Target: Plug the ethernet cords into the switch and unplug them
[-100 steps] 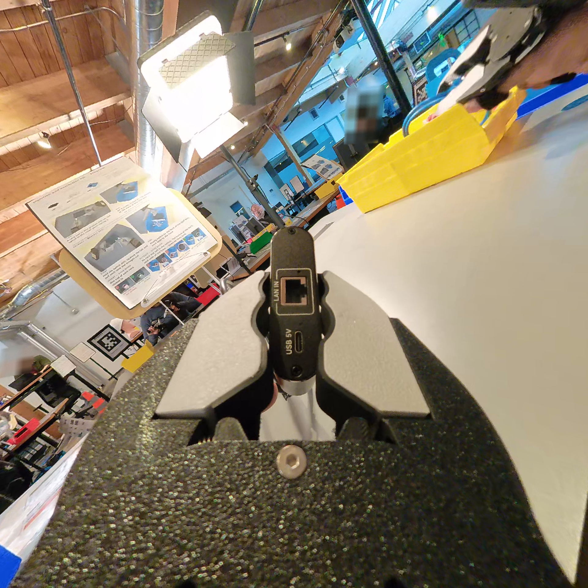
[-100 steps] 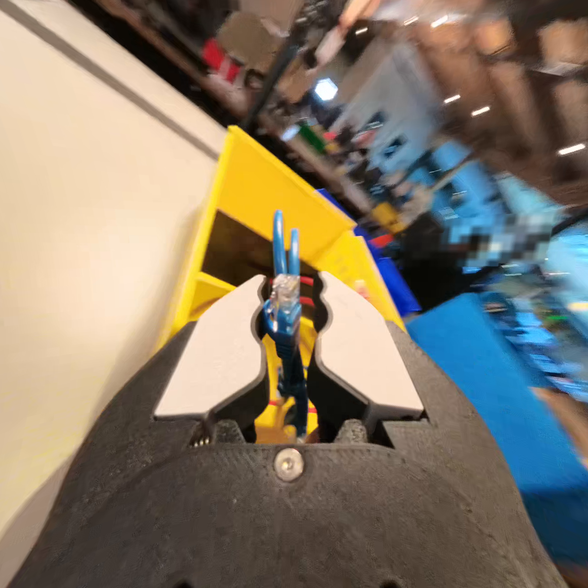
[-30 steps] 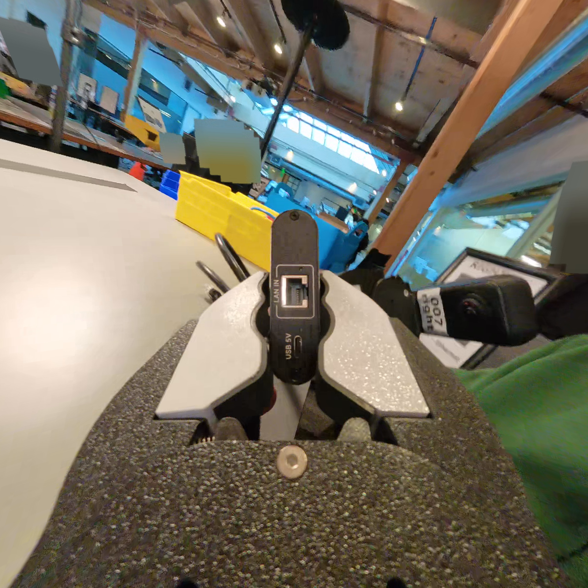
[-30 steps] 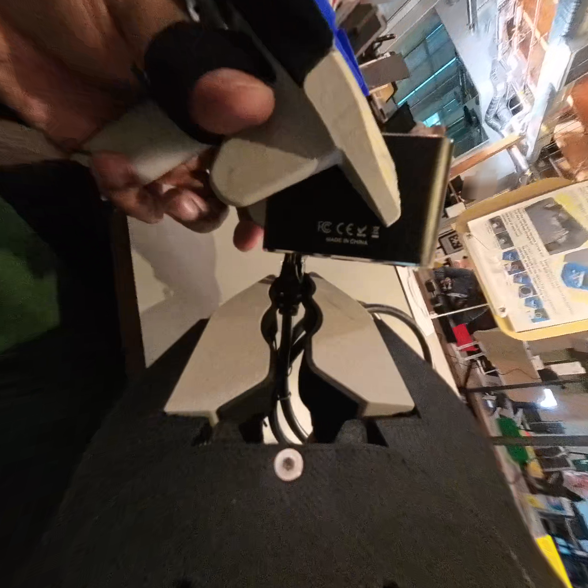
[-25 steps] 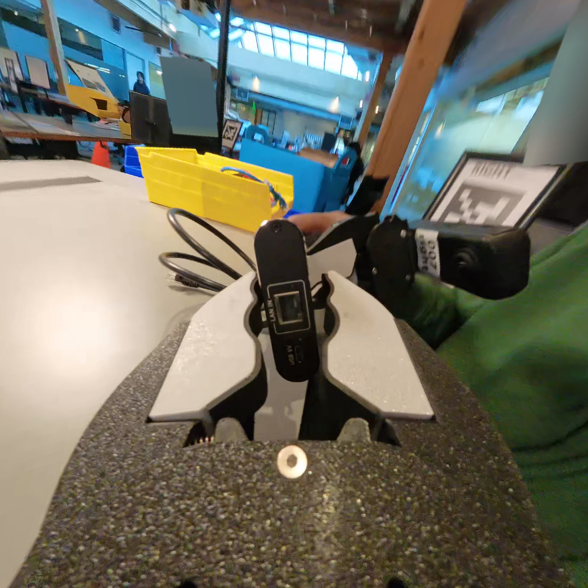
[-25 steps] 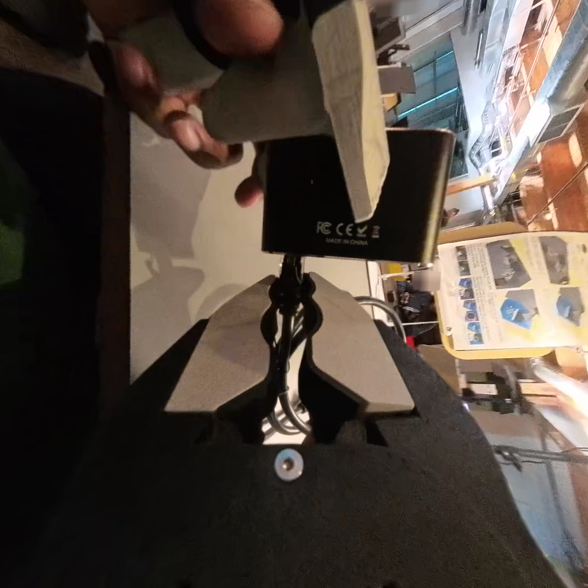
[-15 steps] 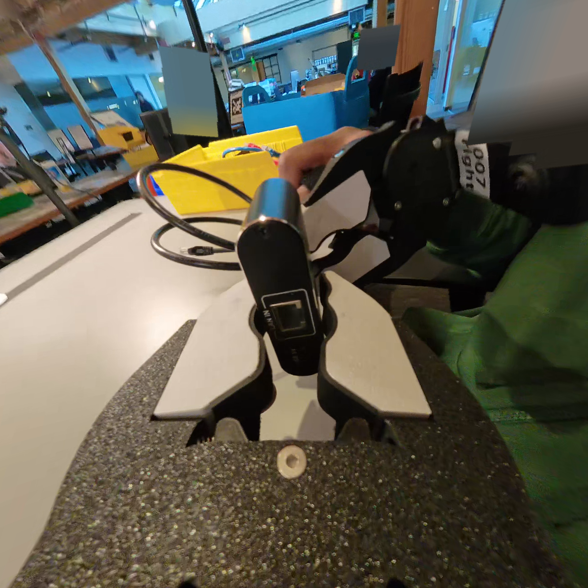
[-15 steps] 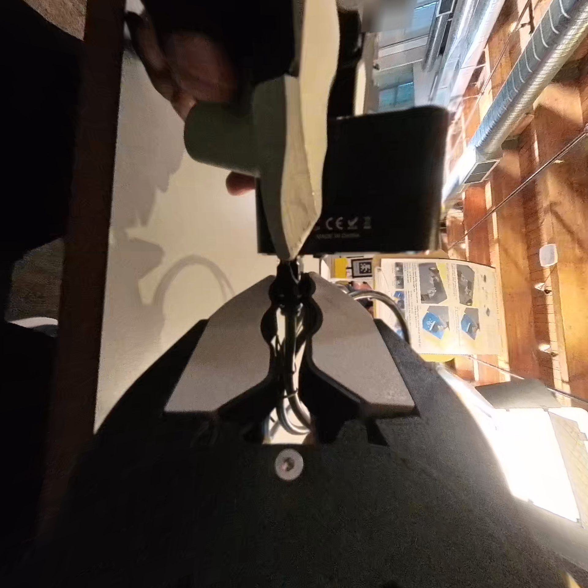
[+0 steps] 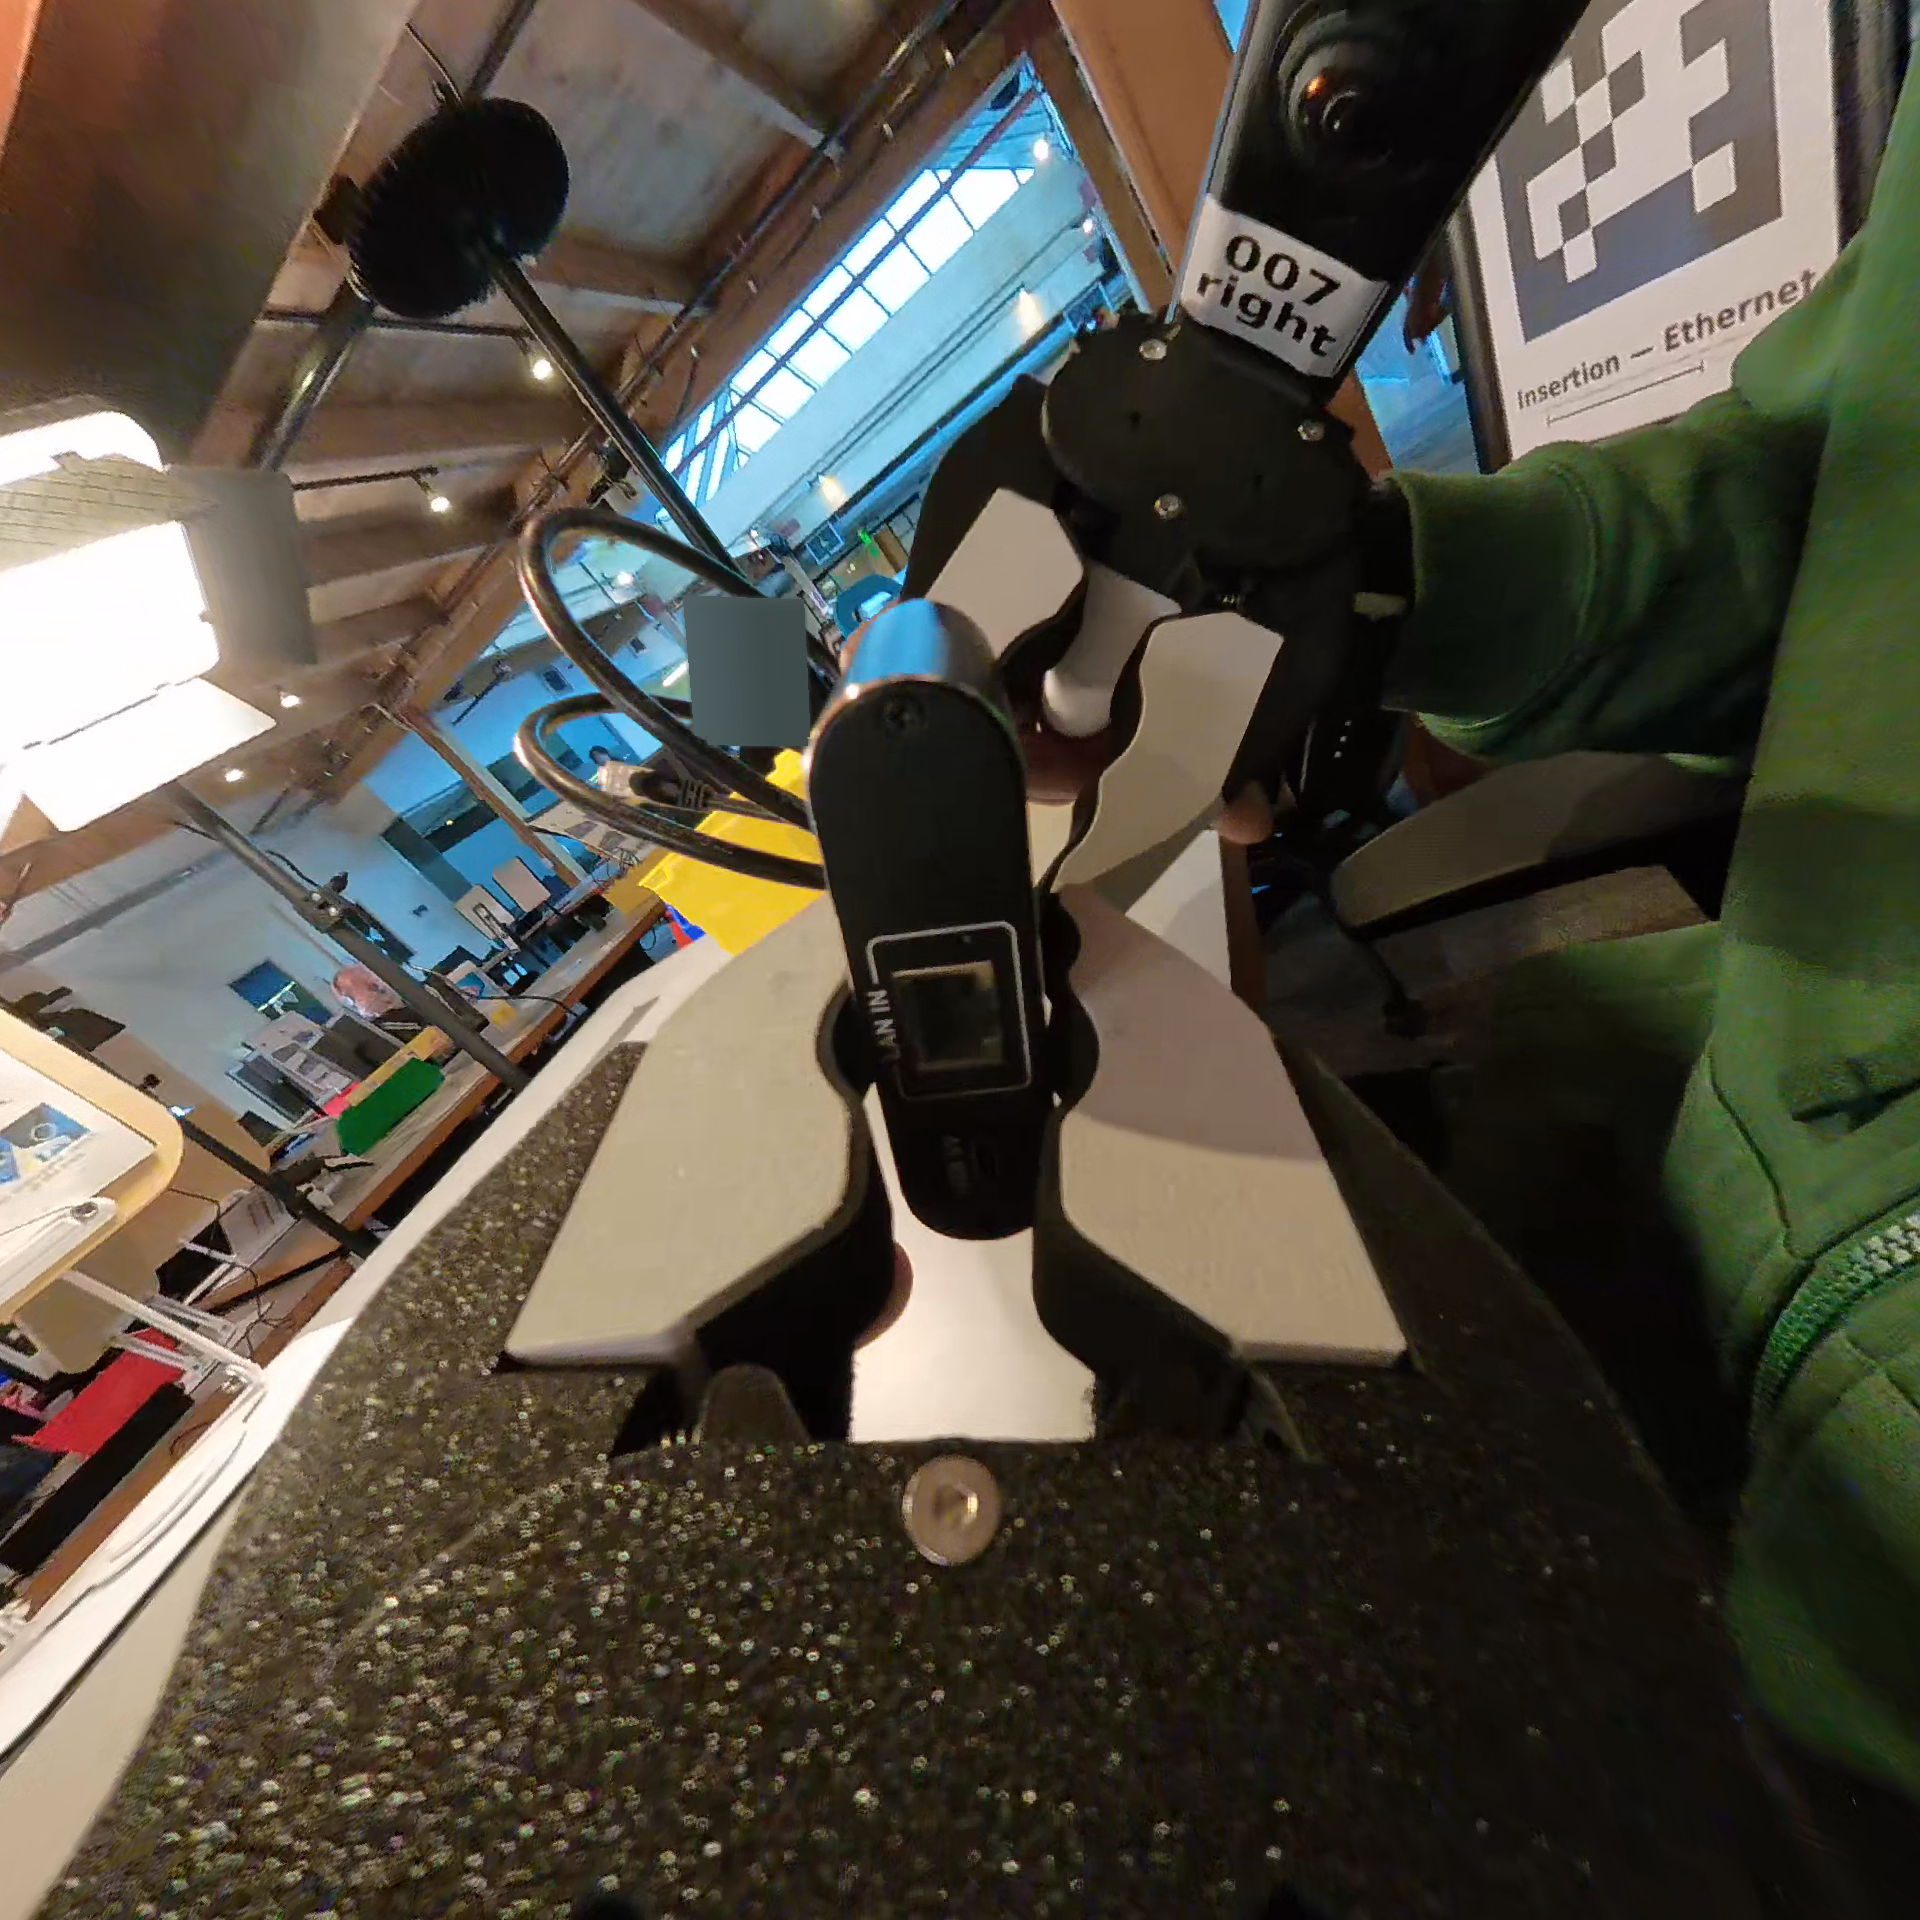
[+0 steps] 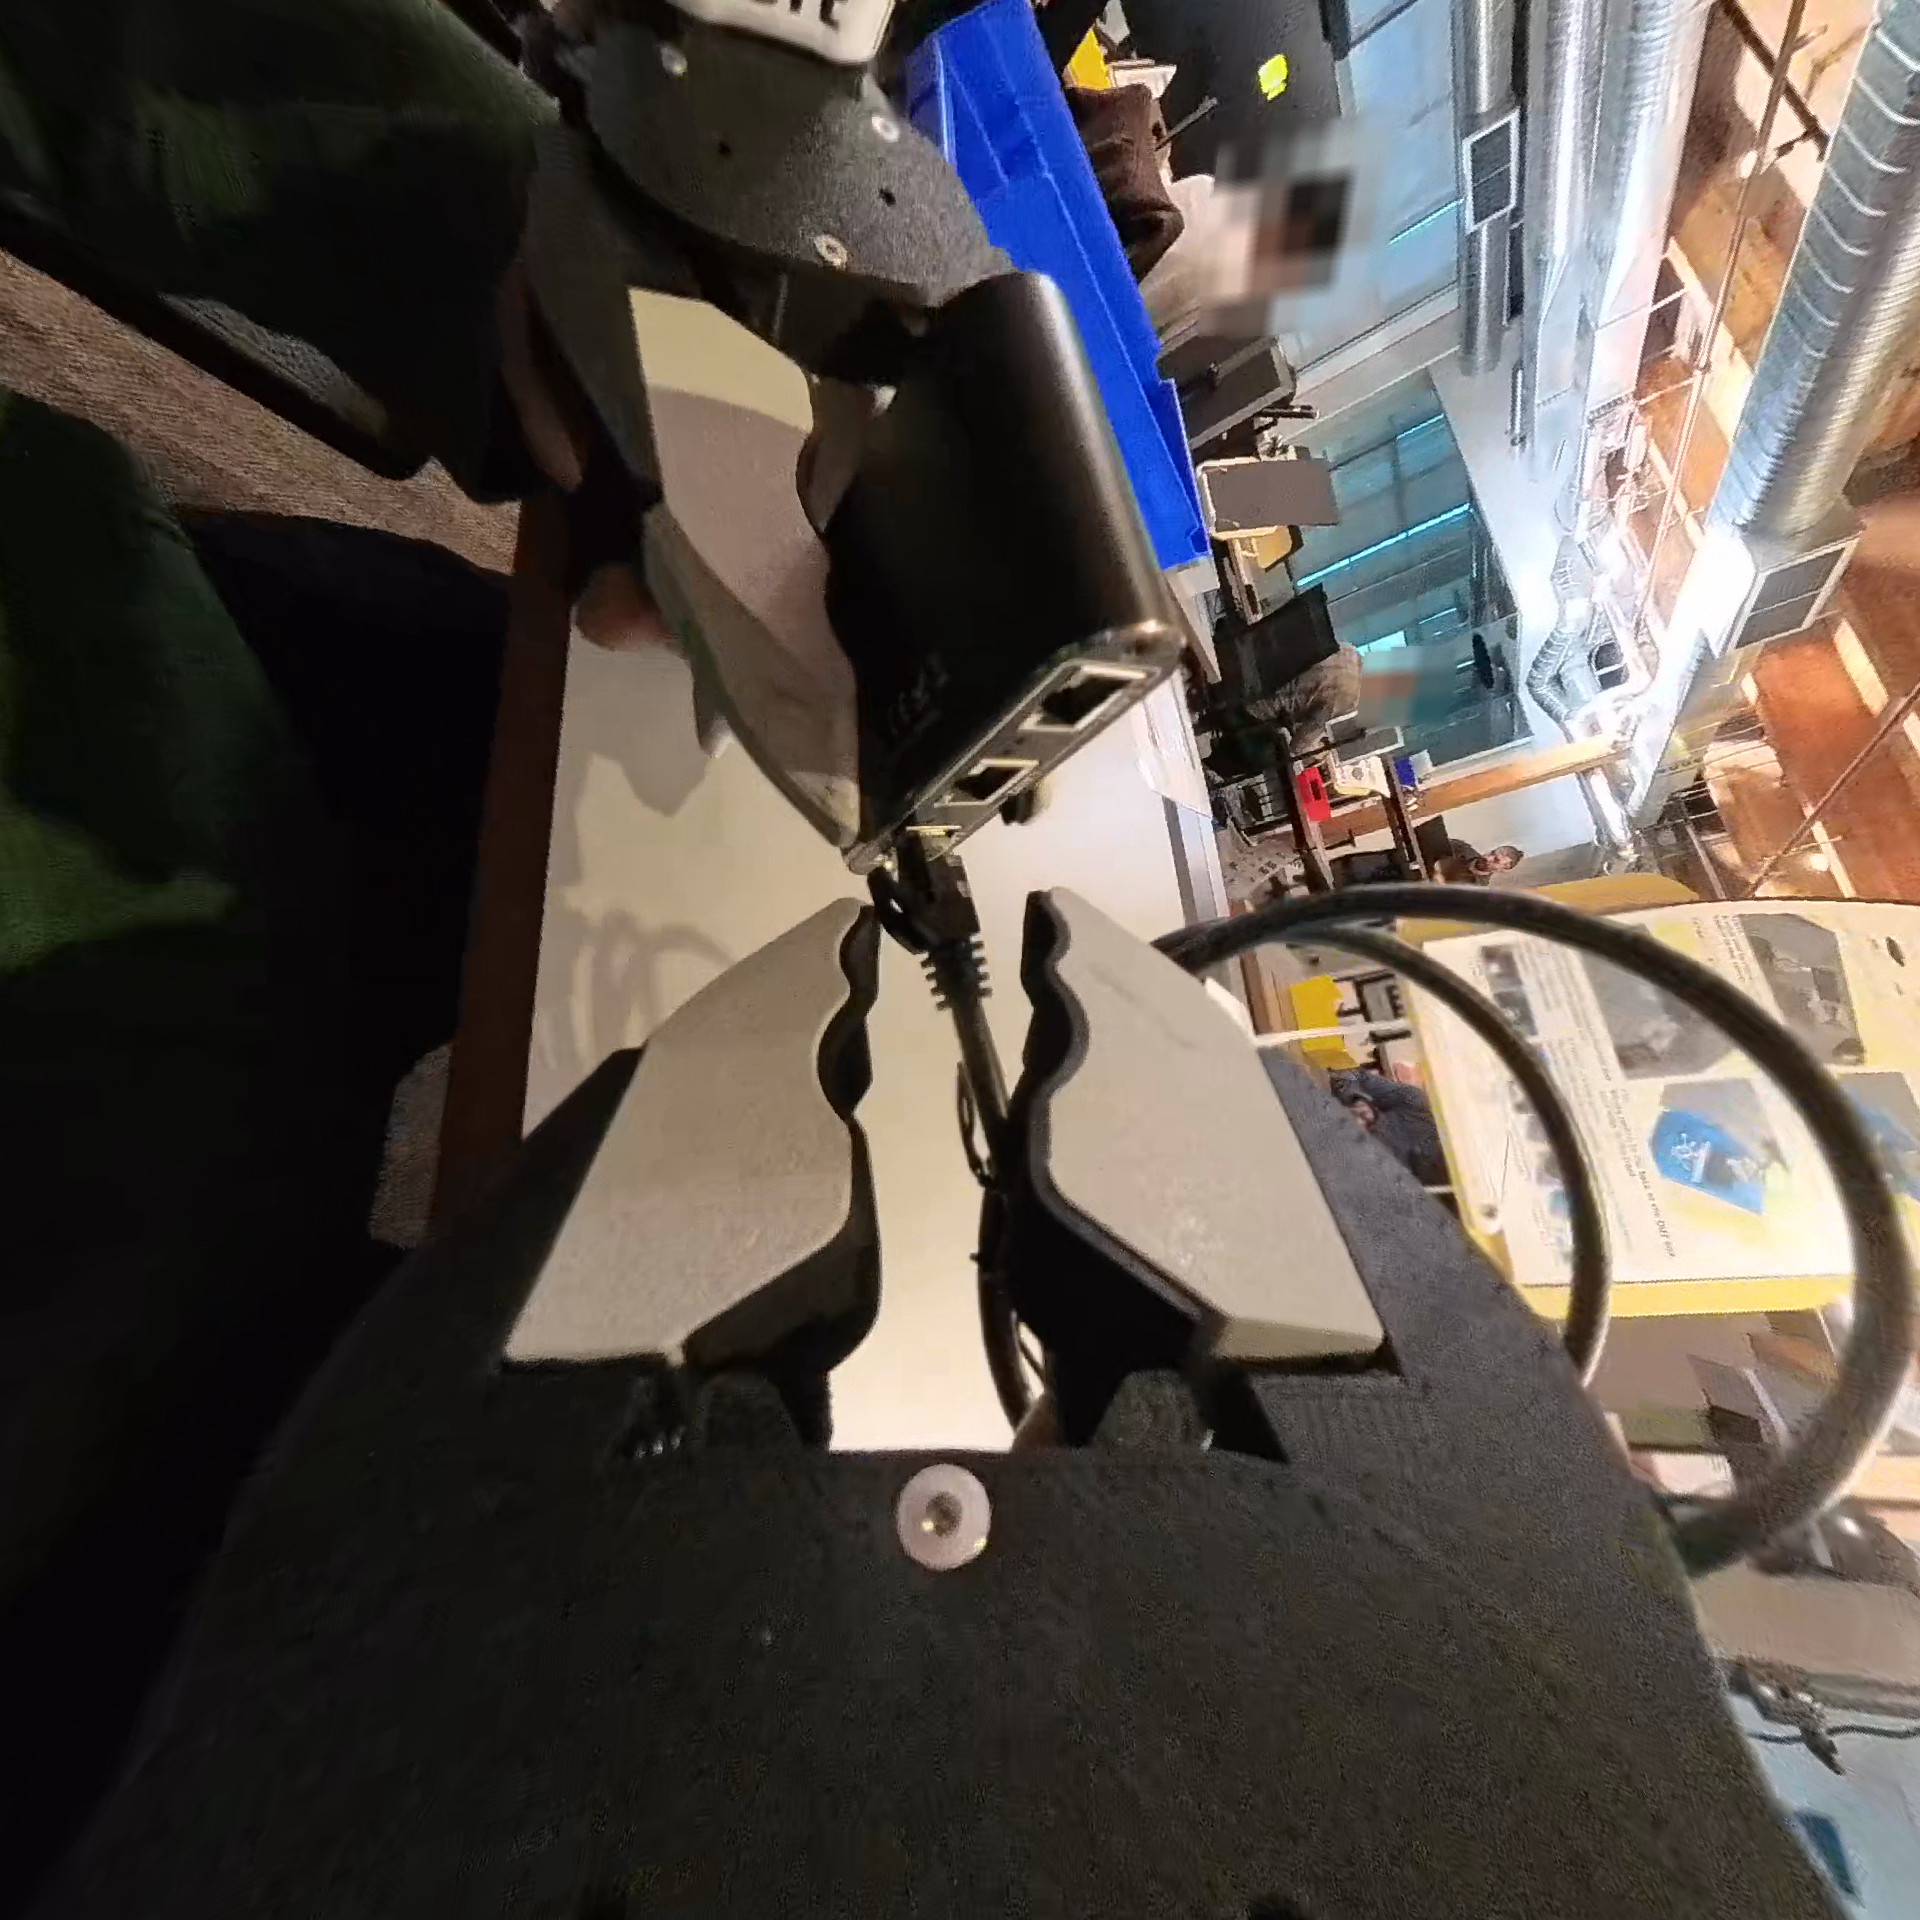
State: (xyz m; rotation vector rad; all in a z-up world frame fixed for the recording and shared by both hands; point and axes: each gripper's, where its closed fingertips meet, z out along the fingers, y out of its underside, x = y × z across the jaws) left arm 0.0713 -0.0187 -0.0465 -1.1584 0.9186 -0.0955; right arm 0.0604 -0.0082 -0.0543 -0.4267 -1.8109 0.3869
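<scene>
Two views tell it: from the left wrist, the left gripper (image 9: 951, 1049) pinches the black switch (image 9: 925, 966) steady, while from the right wrist the right gripper (image 10: 945, 940) stands spread around the black ethernet plug (image 10: 935, 883), seated in an end port, so a straight, unhurried retreat looks wise.

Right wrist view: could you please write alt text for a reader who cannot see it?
The right gripper stands open around a black ethernet cord whose plug sits in an end port of the black switch, which the left gripper clamps above a white table. The two neighbouring ports are empty, and the cord loops away to the right.
</scene>
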